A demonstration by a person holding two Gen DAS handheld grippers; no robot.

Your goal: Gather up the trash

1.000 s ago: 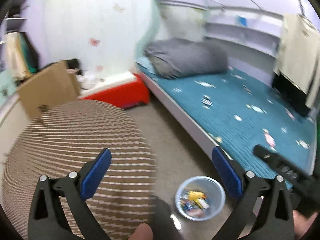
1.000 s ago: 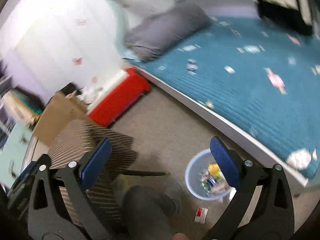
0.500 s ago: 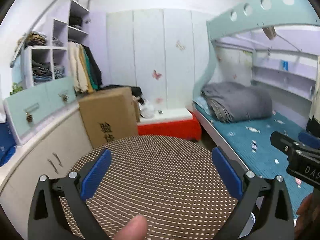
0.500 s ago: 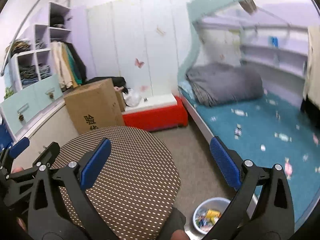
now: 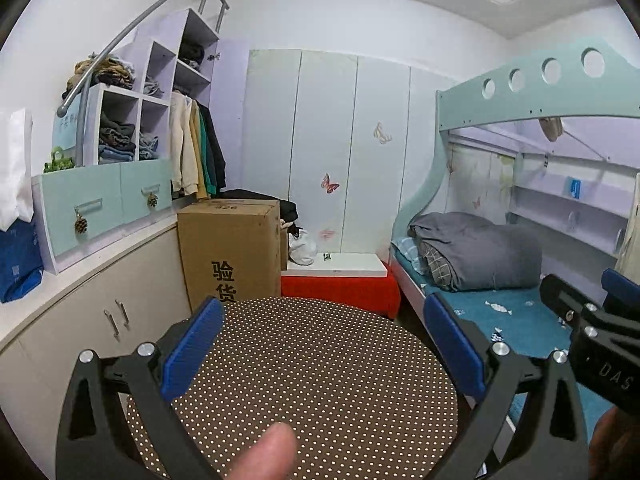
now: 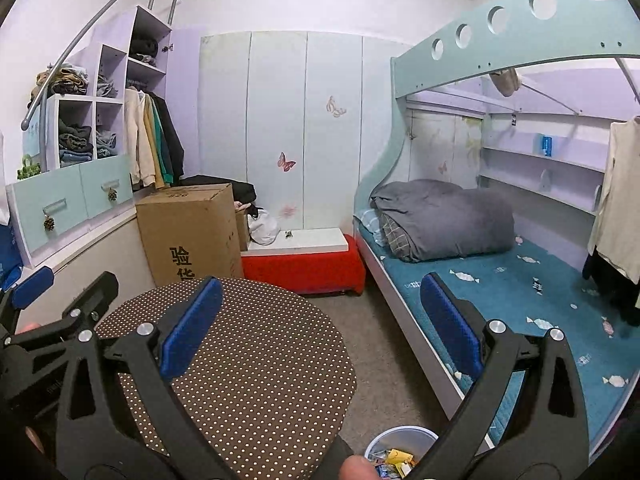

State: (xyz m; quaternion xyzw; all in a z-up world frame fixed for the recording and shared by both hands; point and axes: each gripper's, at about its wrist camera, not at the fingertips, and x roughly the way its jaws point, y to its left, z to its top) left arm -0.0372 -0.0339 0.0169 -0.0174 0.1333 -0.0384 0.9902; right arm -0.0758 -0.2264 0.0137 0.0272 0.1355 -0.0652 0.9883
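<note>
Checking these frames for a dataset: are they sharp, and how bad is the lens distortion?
Left wrist view: sharp, evenly lit; fisheye bows the bunk bed arch and darkens corners; a blurred fingertip intrudes below. Right wrist view: equally crisp, same bowing; the trash bin is cut off at the bottom edge.

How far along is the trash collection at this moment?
Done: the small bin on the floor beside the bed already holds colourful wrappers. In hand: nothing; the left gripper and the right gripper are both open and empty, raised over the polka-dot stool. Left: small candy-like shapes dot the blue bedspread, but whether they are litter or print is unclear.
</note>
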